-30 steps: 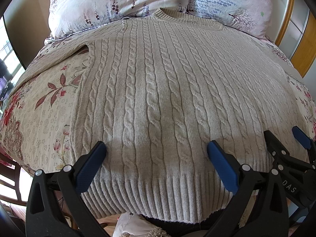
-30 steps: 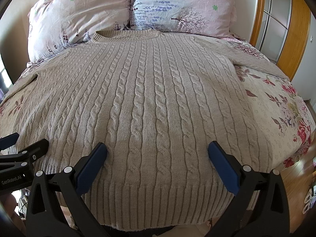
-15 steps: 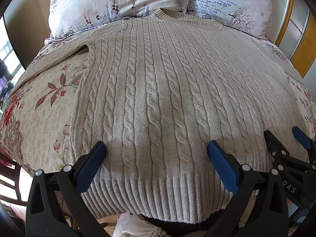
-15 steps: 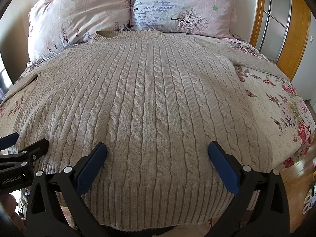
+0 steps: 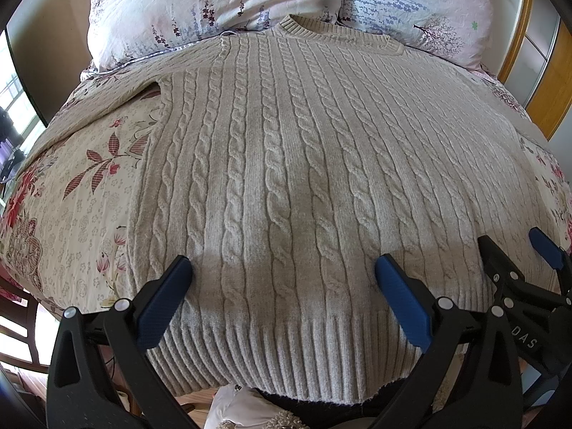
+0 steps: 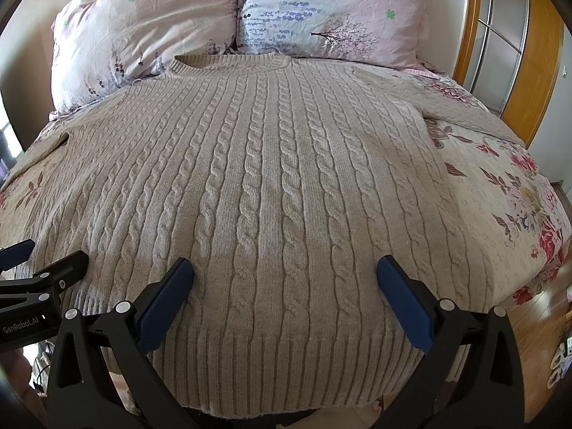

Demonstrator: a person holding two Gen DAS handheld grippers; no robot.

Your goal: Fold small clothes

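We see a beige cable-knit sweater (image 5: 286,164) spread flat and face up on the bed (image 5: 71,214), its collar (image 5: 321,30) at the far end just below two floral pillows; the left pillow (image 5: 200,7) and the right pillow (image 5: 422,7) lean side by side against the headboard end; the ribbed hem (image 5: 286,350) hangs over the near edge of the mattress. The floral bedspread (image 6: 500,196) shows on either side of the knit; one sleeve (image 5: 100,100) runs out to the left, the other sleeve (image 6: 461,111) runs out to the right, both lying on the bedspread.

Our left gripper (image 5: 282,268) hovers over the lower part of the sweater just above the hem; its blue-padded fingers (image 5: 164,304) stand wide apart and grasp nothing; we cannot tell whether the tips touch the wool. Our right gripper (image 6: 284,268) sits likewise over the lower right half of the garment, its fingers (image 6: 404,304) spread open and empty. In the left wrist view the right gripper (image 5: 507,254) shows at the right edge, beside the left one; in the right wrist view the left gripper (image 6: 39,254) shows at the left edge. A wooden door frame (image 6: 536,53) stands to the right of the bed; wooden floor (image 6: 536,321) shows below the mattress corner.
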